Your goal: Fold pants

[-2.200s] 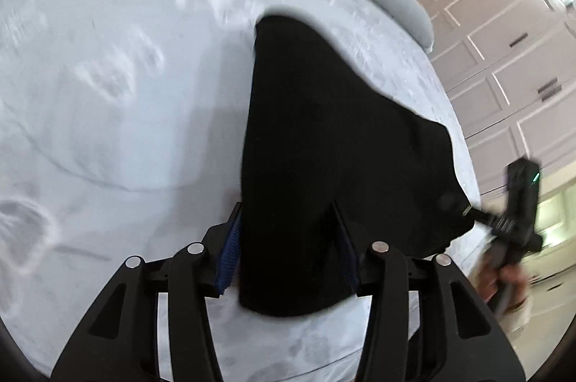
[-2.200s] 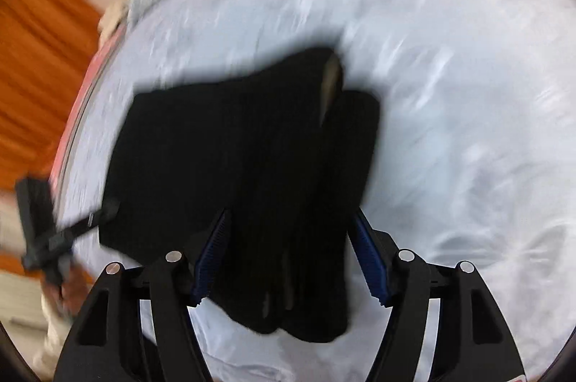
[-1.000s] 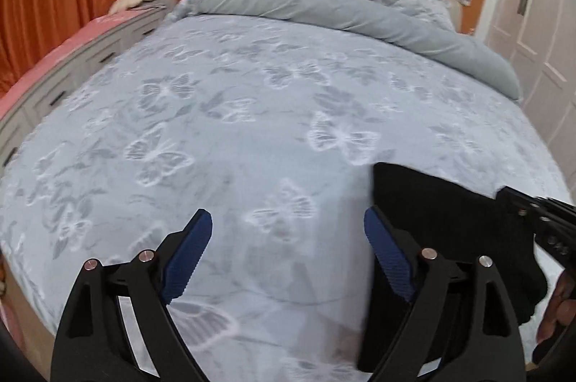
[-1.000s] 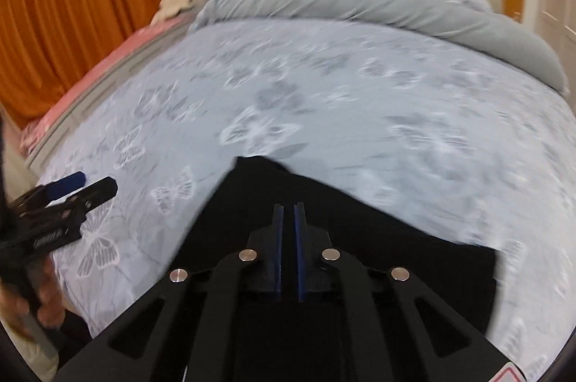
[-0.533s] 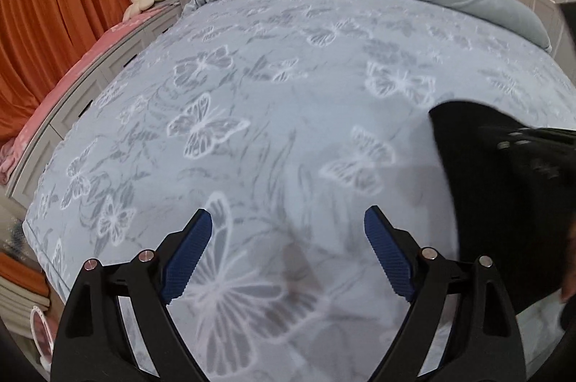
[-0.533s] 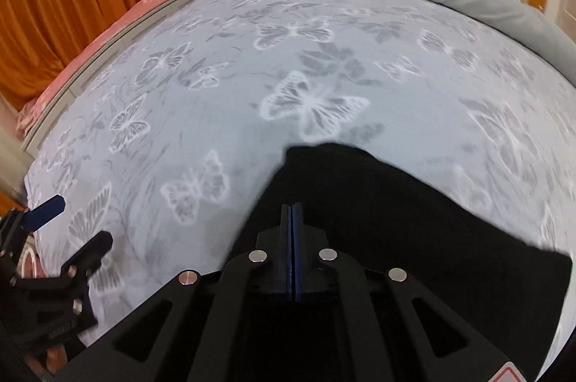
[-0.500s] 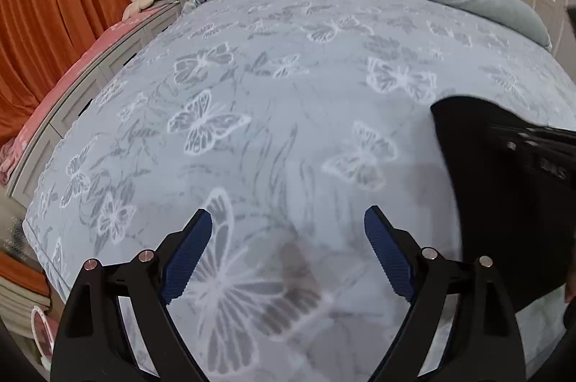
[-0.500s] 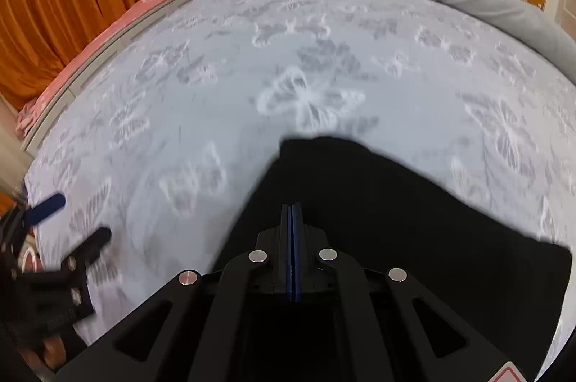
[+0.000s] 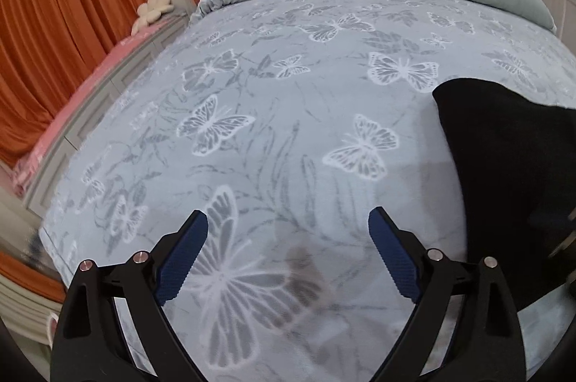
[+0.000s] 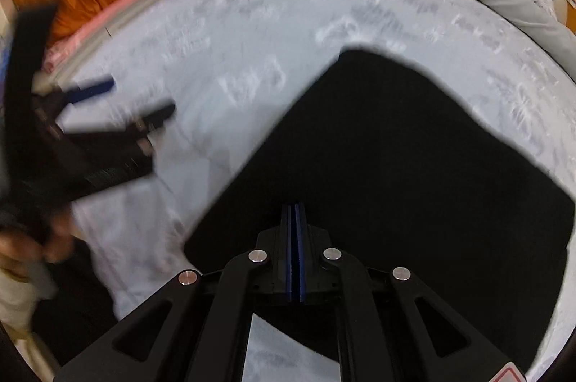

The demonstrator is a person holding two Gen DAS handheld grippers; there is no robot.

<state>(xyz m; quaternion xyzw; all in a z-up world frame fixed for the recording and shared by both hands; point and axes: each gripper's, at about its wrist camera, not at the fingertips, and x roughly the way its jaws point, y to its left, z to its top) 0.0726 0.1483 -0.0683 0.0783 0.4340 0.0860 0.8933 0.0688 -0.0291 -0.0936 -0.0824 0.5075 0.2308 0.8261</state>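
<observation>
Fig. — Fold pants, late stage; read L to R.

L side: my left gripper (image 9: 288,259) hangs over bare bedspread (image 9: 273,116), jaws wide and opening further, nothing between the blue pads (image 9: 181,259). The pants (image 9: 511,173), a black folded slab, lie off to its right, near but apart from the right-hand pad; their near-left corner sits ahead-right of the fingertips.

Centre/R side: my right gripper (image 10: 294,249) is pinched to a narrow slit, pads nearly touching. The pants (image 10: 378,148) spread ahead of it and to both sides, and the tips look to sit low over the cloth. I can't tell whether a thin fold is nipped in the slit or the tips merely rest on top; the view is motion-blurred. From this cam the left gripper (image 10: 144,107) shows ahead-left, well clear of the fabric edge.

How I'd do the step, as I judge it: the bundle looks mostly folded, so this is a press/smooth or final tidy.
- Keep R tips flat and light; dragging would rumple the top layer.
- Bring L in from the side to the free edge, pads straddling the edge, not stabbing down.
- Close only once cloth is seen between the pads.
- Avoid snagging the bedspread w/ the pants.
</observation>
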